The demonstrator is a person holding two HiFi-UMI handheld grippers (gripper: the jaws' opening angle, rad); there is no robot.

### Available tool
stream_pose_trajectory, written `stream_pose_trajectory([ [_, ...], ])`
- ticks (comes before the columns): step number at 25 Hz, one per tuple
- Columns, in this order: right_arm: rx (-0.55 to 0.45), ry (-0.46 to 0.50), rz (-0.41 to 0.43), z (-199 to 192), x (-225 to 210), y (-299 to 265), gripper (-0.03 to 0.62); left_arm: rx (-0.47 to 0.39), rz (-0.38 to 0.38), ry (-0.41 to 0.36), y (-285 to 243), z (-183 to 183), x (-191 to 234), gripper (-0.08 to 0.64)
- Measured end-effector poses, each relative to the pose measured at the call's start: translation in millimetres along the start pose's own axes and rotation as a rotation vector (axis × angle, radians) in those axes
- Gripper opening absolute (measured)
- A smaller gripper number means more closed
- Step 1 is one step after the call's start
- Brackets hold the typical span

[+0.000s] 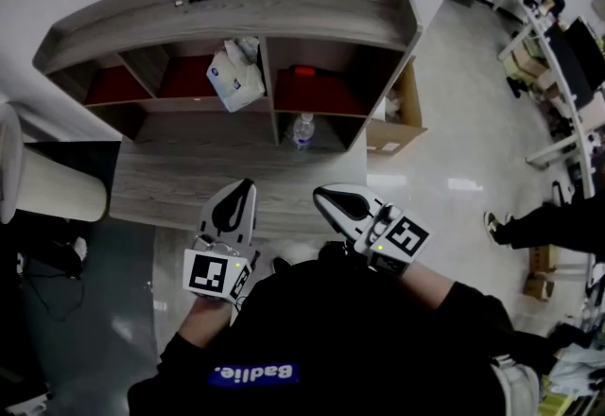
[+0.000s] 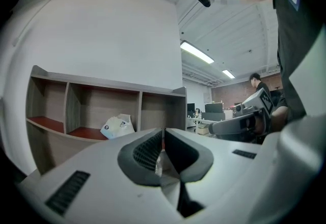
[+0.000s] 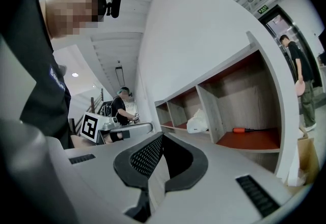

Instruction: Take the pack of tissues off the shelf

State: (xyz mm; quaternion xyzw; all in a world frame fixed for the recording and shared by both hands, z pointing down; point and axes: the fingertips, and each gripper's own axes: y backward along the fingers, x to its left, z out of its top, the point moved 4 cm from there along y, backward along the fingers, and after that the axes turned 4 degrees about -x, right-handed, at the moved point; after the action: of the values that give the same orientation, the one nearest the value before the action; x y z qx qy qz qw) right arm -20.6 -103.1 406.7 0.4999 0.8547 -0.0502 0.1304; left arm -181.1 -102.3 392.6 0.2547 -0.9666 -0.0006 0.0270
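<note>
The pack of tissues [image 1: 236, 74] is a white crumpled packet with a blue mark, lying in the middle upper compartment of the wooden shelf [image 1: 236, 8]. It also shows in the left gripper view, tissues [image 2: 117, 127], and in the right gripper view, tissues [image 3: 197, 122]. My left gripper [image 1: 248, 185] and right gripper [image 1: 321, 194] are held side by side over the wooden table top, well short of the shelf. Both have their jaws together with nothing between them. The left gripper [image 2: 163, 134] points at the shelf; the right gripper [image 3: 162, 139] points along it.
An orange-handled screwdriver [image 1: 302, 71] lies in the right compartment, and a water bottle [image 1: 302, 129] stands in the opening below. A cardboard box [image 1: 402, 121] sits on the floor to the shelf's right, and a white cylinder [image 1: 47, 182] stands at the left. A person's legs [image 1: 539, 220] show at the right.
</note>
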Motion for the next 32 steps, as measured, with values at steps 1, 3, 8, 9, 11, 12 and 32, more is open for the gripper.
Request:
stream_pose_trajectory([
  [1, -0.004, 0.002, 0.005, 3, -5, -1, 0.026, 0.005, 0.007, -0.002, -3, -1, 1, 0.020],
  [3, -0.014, 0.008, 0.016, 10, -14, -4, 0.026, 0.022, 0.022, -0.012, -10, -4, 4, 0.031],
  [8, -0.021, 0.009, 0.048, 13, -20, -9, 0.026, 0.064, 0.046, -0.073, -19, -9, 14, 0.085],
  [9, -0.019, 0.007, 0.052, 12, -21, -10, 0.026, 0.072, 0.052, -0.088, -20, -12, 18, 0.094],
  [11, -0.017, 0.001, 0.054, 10, -23, -10, 0.026, 0.092, 0.064, -0.127, -24, -17, 27, 0.114],
  [12, -0.015, -0.002, 0.052, 10, -24, -10, 0.026, 0.103, 0.069, -0.149, -26, -18, 30, 0.121],
  [32, 0.004, 0.013, -0.005, 11, -37, 1, 0.026, 0.397, 0.071, -0.678, -99, -56, 97, 0.319],
])
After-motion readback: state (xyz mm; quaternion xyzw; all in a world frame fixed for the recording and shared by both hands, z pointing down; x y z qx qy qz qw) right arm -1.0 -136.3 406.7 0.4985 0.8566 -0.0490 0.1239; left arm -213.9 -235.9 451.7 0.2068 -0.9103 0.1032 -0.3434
